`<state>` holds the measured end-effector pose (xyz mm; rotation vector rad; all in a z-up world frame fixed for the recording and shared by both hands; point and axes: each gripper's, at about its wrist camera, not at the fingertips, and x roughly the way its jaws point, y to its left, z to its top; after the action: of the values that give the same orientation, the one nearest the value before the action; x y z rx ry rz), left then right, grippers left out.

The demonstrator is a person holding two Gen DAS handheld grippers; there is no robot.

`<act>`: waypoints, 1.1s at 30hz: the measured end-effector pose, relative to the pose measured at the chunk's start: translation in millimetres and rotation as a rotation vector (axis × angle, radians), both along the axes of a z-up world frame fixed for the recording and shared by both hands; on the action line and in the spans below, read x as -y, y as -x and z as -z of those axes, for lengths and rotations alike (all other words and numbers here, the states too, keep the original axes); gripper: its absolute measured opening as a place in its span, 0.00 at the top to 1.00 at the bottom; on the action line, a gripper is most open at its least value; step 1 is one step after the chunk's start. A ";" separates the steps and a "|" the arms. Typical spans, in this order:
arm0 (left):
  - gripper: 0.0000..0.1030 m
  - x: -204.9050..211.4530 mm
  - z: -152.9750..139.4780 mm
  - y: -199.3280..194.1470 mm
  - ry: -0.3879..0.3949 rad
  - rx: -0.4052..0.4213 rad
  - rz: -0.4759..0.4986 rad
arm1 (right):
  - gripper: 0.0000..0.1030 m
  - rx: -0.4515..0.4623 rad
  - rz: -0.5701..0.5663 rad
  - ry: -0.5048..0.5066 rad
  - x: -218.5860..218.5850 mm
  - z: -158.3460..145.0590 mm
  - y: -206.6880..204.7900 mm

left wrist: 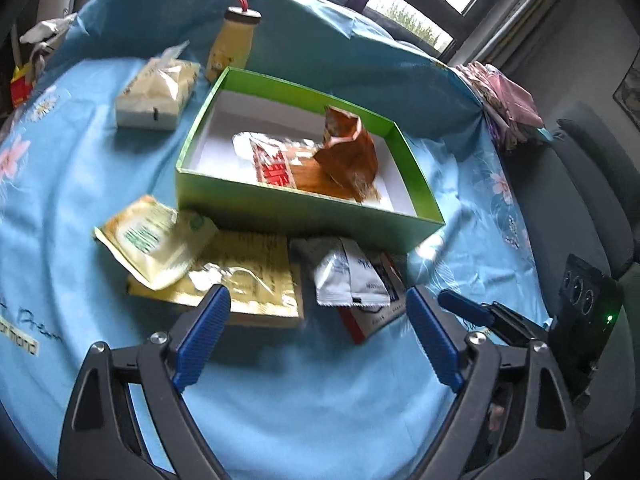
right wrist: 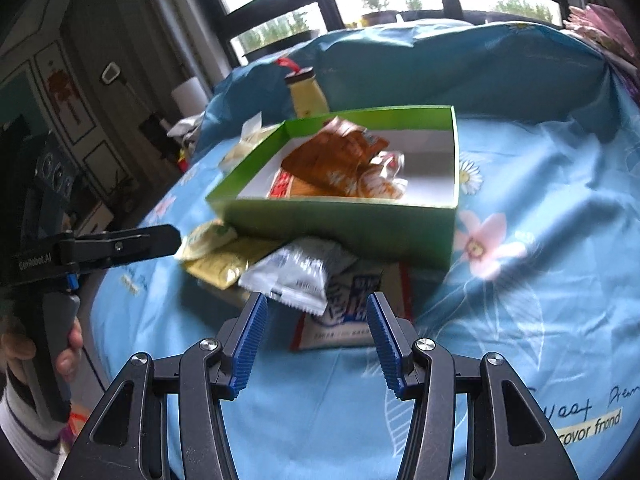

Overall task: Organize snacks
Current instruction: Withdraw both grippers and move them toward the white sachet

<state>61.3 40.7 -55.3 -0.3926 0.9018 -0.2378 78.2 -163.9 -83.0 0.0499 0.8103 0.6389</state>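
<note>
Beyond the left gripper [left wrist: 318, 304], released, a tissue pack [left wrist: 158, 94] is showing at eleven o'clock, unseen by the right view. Both grippers are empty; the white snack packet [right wrist: 294, 274] is lying just ahead of the right gripper [right wrist: 316, 308], at twelve o'clock, before the green box [right wrist: 344, 220].

Readable lettering

The left claw's handle [right wrist: 34, 258] reads "GenRobot.AI"; the blue floral cloth [right wrist: 560, 280] shows script, perhaps "Sweet Dream", above a yellow strip [right wrist: 591, 427] ending "frond".
</note>
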 end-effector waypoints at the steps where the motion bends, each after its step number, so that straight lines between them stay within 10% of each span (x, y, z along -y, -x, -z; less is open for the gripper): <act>1: 0.13 3.0 1.8 -0.5 0.007 0.000 0.005 | 0.49 -0.002 -0.006 0.004 -1.4 2.5 0.9; 33: 0.13 45.7 21.0 -33.9 -0.102 -0.010 0.086 | 0.49 -0.031 -0.042 -0.010 -8.8 23.4 -14.3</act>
<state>95.2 -5.0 -76.4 -0.2608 0.9375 -0.2679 92.6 -155.1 -106.4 0.0524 0.8393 0.6831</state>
